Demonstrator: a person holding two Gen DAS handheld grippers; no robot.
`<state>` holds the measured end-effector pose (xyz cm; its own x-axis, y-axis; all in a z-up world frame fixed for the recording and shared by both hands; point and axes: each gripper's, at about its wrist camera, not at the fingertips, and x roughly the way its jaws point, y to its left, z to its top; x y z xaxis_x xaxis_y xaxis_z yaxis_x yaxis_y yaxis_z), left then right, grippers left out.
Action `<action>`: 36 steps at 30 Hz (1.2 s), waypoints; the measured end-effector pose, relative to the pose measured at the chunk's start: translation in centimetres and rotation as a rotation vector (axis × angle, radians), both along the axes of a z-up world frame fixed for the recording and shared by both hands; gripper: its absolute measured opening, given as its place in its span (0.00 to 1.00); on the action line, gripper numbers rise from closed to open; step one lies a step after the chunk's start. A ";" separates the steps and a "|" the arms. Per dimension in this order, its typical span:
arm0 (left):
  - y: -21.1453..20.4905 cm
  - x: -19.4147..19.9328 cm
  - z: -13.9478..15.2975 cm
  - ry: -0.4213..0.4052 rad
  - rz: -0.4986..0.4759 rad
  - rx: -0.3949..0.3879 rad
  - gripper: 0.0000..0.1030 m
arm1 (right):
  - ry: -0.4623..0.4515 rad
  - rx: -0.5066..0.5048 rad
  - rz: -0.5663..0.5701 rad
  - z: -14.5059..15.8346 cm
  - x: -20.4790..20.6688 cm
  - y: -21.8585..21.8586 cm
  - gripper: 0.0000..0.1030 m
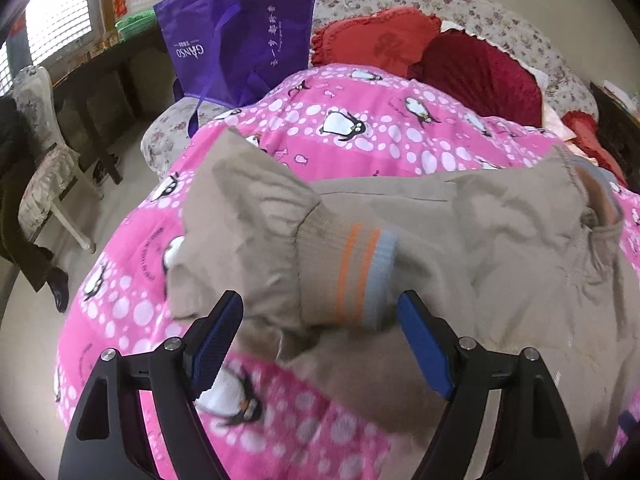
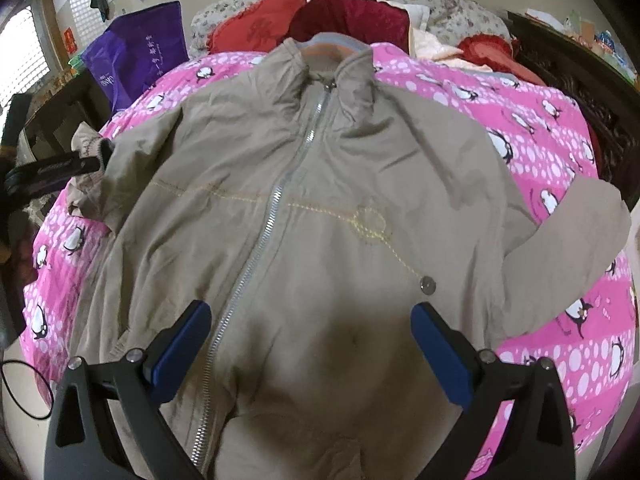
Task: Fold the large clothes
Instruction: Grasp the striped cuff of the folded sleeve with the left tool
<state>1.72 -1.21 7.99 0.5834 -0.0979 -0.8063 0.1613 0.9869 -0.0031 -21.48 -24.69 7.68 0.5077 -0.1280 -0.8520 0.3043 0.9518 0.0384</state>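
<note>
You are working a soft, light, floppy jacket (image 2: pixel 304 208); both claws are hanging released. Your left gripper (image 1: pixel 320 320) is straddling the ribbed cuff (image 1: pixel 348 272), likely the firmest hold, while your right gripper (image 2: pixel 312 332) is hovering over the hem.

The jacket's (image 2: pixel 304 200) hem runs off the right wrist view's bottom edge. Its striped cuff (image 1: pixel 352 272) is motion-blurred in the left wrist view. The purple bag's (image 1: pixel 236 28) smaller print is perhaps too small to read.

Bright barred window (image 1: pixel 56 20) left; white chair (image 1: pixel 48 168) on pale floor (image 1: pixel 116 208); beige wall.
</note>
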 end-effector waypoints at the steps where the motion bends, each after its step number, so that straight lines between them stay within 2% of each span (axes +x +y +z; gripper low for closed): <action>1: -0.2 0.6 -0.3 0.003 0.004 0.003 0.67 | 0.003 0.001 -0.002 -0.1 0.0 -0.1 0.99; 3: -0.5 1.8 -1.2 0.008 0.009 0.015 0.62 | 0.007 0.006 -0.007 -0.2 0.0 -0.4 0.99; 5: -0.6 2.7 -1.7 0.015 0.005 0.000 0.40 | 0.010 0.011 -0.014 -0.4 -0.1 -0.6 0.99; 6: -0.4 3.2 -1.9 0.024 0.002 -0.018 0.36 | 0.013 0.013 -0.017 -0.5 -0.1 -0.7 0.99; 7: -0.2 3.4 -1.9 0.029 0.007 -0.025 0.21 | 0.017 0.015 -0.020 -0.7 -0.1 -0.8 0.99; 8: 0.1 3.5 -1.7 0.032 0.011 -0.029 0.11 | 0.023 0.019 -0.022 -0.9 0.0 -0.8 0.99; 10: 0.7 3.2 -0.5 0.033 -0.008 -0.054 0.01 | 0.031 0.024 -0.025 -1.1 0.1 -0.9 0.99; 12: 1.0 2.4 1.4 0.027 -0.038 -0.068 0.00 | 0.031 0.033 -0.027 -1.3 0.0 -1.0 0.99; 17: -0.2 -1.0 8.6 -0.008 -0.179 -0.146 0.00 | 0.016 0.060 -0.033 -1.5 0.0 -1.4 0.99; 19: -2.0 -2.8 11.4 -0.029 -0.252 -0.184 0.00 | 0.011 0.070 -0.039 -1.4 -0.1 -1.7 0.99; 20: -3.3 -4.1 12.9 -0.032 -0.307 -0.228 0.00 | 0.007 0.074 -0.044 -1.4 -0.3 -1.8 0.99; 23: -7.9 -6.3 14.9 -0.024 -0.420 -0.291 0.00 | 0.002 0.080 -0.050 -1.2 -1.2 -2.2 0.99; 27: -15.1 -9.1 13.9 0.030 -0.550 -0.338 0.00 | 0.007 0.066 -0.070 -1.1 -2.8 -3.2 0.99; 31: -22.4 -11.6 9.8 0.113 -0.662 -0.358 0.00 | 0.016 0.059 -0.137 -1.1 -4.9 -5.5 0.99; 33: -24.9 -12.9 7.8 0.134 -0.707 -0.339 0.00 | 0.025 0.056 -0.184 -1.1 -6.0 -7.0 0.99; 36: -27.5 -13.3 4.1 0.164 -0.703 -0.267 0.00 | 0.034 0.065 -0.251 -1.2 -7.3 -8.9 0.99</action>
